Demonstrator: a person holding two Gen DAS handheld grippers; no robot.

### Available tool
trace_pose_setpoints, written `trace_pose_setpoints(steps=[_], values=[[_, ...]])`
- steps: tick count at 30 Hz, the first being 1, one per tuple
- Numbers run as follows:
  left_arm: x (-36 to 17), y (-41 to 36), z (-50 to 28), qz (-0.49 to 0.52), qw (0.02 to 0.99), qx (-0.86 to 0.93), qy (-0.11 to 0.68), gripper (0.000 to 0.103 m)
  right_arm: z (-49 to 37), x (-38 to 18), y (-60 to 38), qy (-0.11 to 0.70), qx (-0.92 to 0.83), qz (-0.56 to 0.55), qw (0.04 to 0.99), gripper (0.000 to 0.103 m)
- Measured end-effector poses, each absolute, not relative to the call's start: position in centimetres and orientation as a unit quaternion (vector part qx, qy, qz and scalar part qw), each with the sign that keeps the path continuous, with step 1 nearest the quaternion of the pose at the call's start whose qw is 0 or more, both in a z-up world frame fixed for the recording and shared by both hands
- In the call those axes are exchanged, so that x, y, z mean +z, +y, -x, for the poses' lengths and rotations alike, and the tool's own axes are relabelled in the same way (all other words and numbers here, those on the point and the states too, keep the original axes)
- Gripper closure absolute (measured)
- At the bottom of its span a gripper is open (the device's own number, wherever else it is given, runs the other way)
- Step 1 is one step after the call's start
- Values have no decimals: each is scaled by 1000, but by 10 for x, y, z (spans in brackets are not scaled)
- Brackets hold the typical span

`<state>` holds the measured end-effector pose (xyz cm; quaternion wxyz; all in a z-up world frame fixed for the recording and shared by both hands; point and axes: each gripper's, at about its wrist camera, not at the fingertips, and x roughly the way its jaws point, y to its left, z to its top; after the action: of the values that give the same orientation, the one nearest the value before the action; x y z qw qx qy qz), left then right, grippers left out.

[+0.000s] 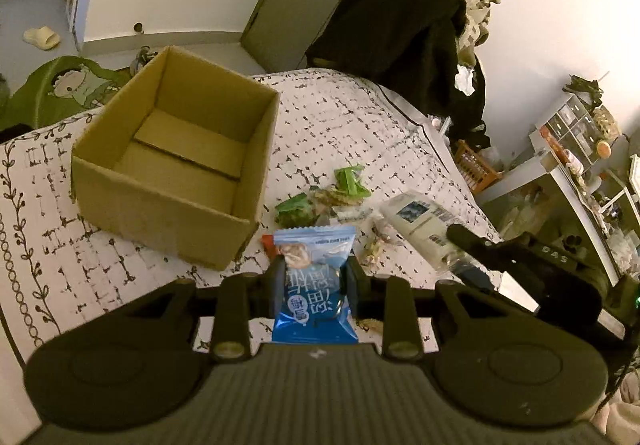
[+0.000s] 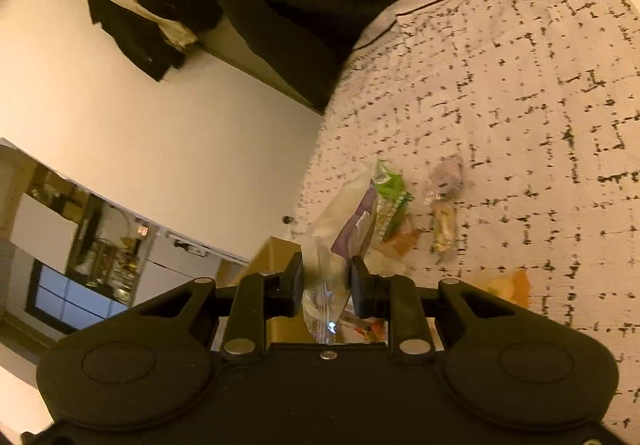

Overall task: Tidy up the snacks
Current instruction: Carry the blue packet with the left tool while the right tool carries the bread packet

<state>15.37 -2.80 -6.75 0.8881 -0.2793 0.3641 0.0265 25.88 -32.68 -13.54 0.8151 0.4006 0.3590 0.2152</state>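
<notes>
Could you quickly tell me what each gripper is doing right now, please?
Left gripper: closed on the blue snack packet.
Right gripper: closed on the clear and purple snack bag.

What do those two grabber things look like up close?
Both are matte black. The left gripper has two flat finger pads on slim bars with silver rivets, two big rounded plates with circle outlines, and a ribbed grey body. The right gripper has the same shape, but its body is smooth black with one small silver screw. No cables or sleeves show.
</notes>
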Motion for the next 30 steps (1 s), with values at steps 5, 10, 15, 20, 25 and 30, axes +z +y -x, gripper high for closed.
trace_pose_setpoints(steps=[5, 10, 15, 20, 25, 30], values=[[-61, -25, -157, 272, 894, 28, 356, 74, -264, -129, -317, 356, 236, -391, 815, 80], [-52, -20, -164, 265, 899, 33, 347, 74, -266, -121, -303, 354, 257, -386, 812, 80], [-44, -10, -168, 262, 904, 41, 334, 74, -267, -113, -282, 354, 286, -374, 808, 80], [-39, 2, -175, 257, 908, 45, 328, 74, -267, -101, -258, 350, 314, -358, 806, 80], [-36, 21, -183, 260, 910, 63, 316, 74, -272, -94, -229, 352, 335, -338, 806, 80], [-37, 46, -194, 268, 908, 85, 311, 74, -278, -94, -203, 356, 351, -333, 799, 80]])
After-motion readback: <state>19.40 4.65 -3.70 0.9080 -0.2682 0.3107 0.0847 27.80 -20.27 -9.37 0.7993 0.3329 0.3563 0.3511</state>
